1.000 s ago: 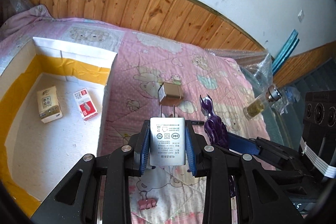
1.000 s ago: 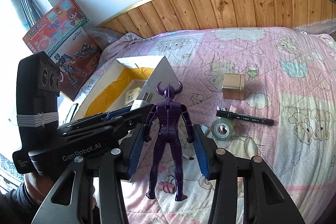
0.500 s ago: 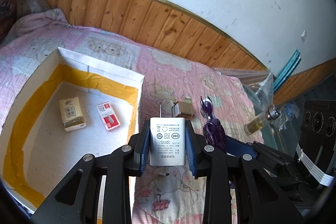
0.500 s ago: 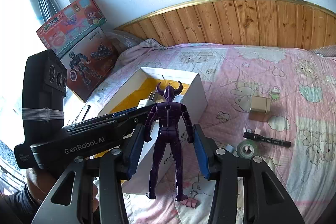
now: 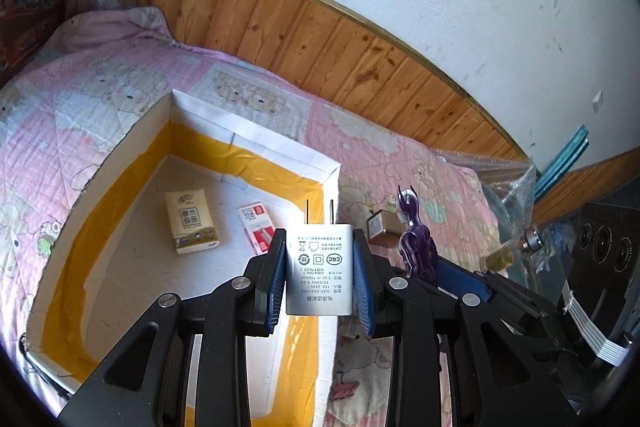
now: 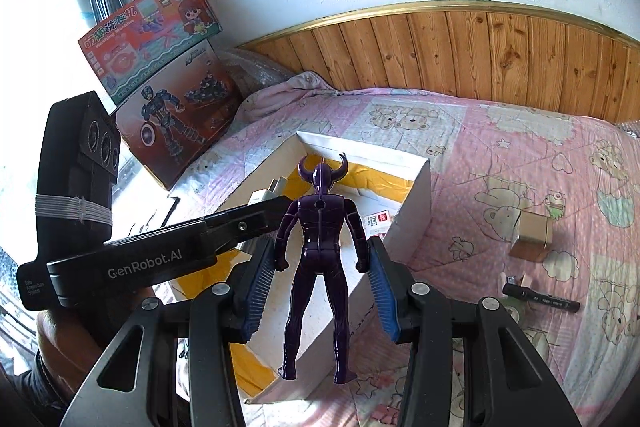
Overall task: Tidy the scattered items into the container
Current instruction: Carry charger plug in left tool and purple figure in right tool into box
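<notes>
1. Left wrist view: the left gripper [image 5: 319,277] has its blue-padded jaws closed on a white charger [image 5: 319,269], prongs pointing away from the camera. Beyond and below the jaws to their left sits an open white box [image 5: 256,147] lined with yellow tape. On its floor lie a tissue pack [image 5: 191,221] and a red-and-white packet [image 5: 258,227], slightly apart. To the right of the jaws stands the purple figure [image 5: 416,239], with a small tan box [image 5: 382,229] past it on the pink quilt [image 5: 404,155].

2. Right wrist view: the right gripper [image 6: 320,283] clamps the purple figure [image 6: 319,251] at its arms, upright, back to the camera. The white box [image 6: 416,195] lies beyond and below the jaws. To the jaws' left reaches the left gripper [image 6: 262,201]; what it holds is mostly hidden here. Well to the jaws' right, a black marker [image 6: 540,299] lies on the pink quilt [image 6: 480,147] beside what may be a tape roll [image 6: 516,309].
</notes>
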Demonstrator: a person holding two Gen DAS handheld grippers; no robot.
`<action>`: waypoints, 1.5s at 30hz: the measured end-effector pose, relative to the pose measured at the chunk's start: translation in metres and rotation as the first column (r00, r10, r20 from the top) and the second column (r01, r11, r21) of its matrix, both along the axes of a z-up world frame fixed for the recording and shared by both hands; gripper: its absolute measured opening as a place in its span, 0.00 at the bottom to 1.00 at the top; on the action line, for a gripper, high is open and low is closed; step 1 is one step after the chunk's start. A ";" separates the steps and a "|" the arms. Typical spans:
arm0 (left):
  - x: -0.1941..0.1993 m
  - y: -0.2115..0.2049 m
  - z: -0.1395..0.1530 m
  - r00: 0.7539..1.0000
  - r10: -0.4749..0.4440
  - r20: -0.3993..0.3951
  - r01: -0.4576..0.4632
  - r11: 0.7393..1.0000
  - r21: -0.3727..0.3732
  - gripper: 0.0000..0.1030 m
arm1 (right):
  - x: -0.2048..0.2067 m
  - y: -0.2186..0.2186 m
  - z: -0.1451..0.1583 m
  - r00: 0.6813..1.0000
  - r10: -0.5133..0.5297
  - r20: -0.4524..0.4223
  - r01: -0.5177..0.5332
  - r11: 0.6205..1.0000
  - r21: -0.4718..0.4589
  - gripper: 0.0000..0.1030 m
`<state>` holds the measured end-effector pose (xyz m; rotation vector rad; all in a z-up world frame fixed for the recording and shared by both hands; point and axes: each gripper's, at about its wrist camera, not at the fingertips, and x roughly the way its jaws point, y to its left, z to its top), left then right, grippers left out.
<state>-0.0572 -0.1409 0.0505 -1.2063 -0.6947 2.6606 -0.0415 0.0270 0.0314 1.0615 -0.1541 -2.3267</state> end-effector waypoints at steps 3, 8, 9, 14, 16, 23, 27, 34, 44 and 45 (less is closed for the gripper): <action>0.000 -0.012 -0.005 1.000 0.016 0.014 -0.016 1.000 0.000 0.30 | -0.006 -0.010 -0.003 1.000 0.003 -0.001 -0.003 1.000 0.025 0.46; -0.001 -0.037 -0.016 0.997 0.053 0.055 -0.054 0.999 0.004 0.30 | -0.015 -0.028 -0.013 1.000 0.015 0.009 -0.015 0.998 0.061 0.46; -0.001 -0.041 -0.019 0.996 0.059 0.063 -0.060 0.998 0.004 0.30 | -0.016 -0.032 -0.015 1.000 0.019 0.014 -0.020 0.998 0.068 0.46; -0.003 -0.058 -0.032 0.991 0.077 0.109 -0.077 0.997 0.000 0.30 | -0.022 -0.053 -0.027 0.999 0.044 0.031 -0.047 0.993 0.109 0.46; -0.004 -0.062 -0.038 0.989 0.078 0.127 -0.077 0.997 -0.009 0.30 | -0.025 -0.062 -0.030 0.998 0.053 0.032 -0.057 0.990 0.132 0.46; -0.009 -0.075 -0.058 0.980 0.085 0.181 -0.078 0.996 -0.046 0.30 | -0.049 -0.086 -0.041 0.995 0.046 0.086 -0.062 0.980 0.189 0.46; -0.013 -0.084 -0.069 0.972 0.098 0.214 -0.087 0.994 -0.060 0.30 | -0.068 -0.094 -0.046 0.990 0.021 0.142 -0.049 0.980 0.195 0.46; -0.020 -0.081 -0.081 0.966 0.076 0.245 -0.047 0.992 -0.120 0.30 | -0.104 -0.106 -0.060 0.973 -0.030 0.229 -0.025 0.972 0.235 0.46; -0.019 -0.082 -0.093 0.958 0.042 0.282 0.003 0.988 -0.154 0.30 | -0.155 -0.123 -0.097 0.929 -0.103 0.355 -0.004 0.957 0.289 0.46; -0.018 -0.082 -0.093 0.958 0.039 0.283 0.006 0.988 -0.156 0.30 | -0.160 -0.124 -0.102 0.925 -0.114 0.361 0.000 0.954 0.301 0.46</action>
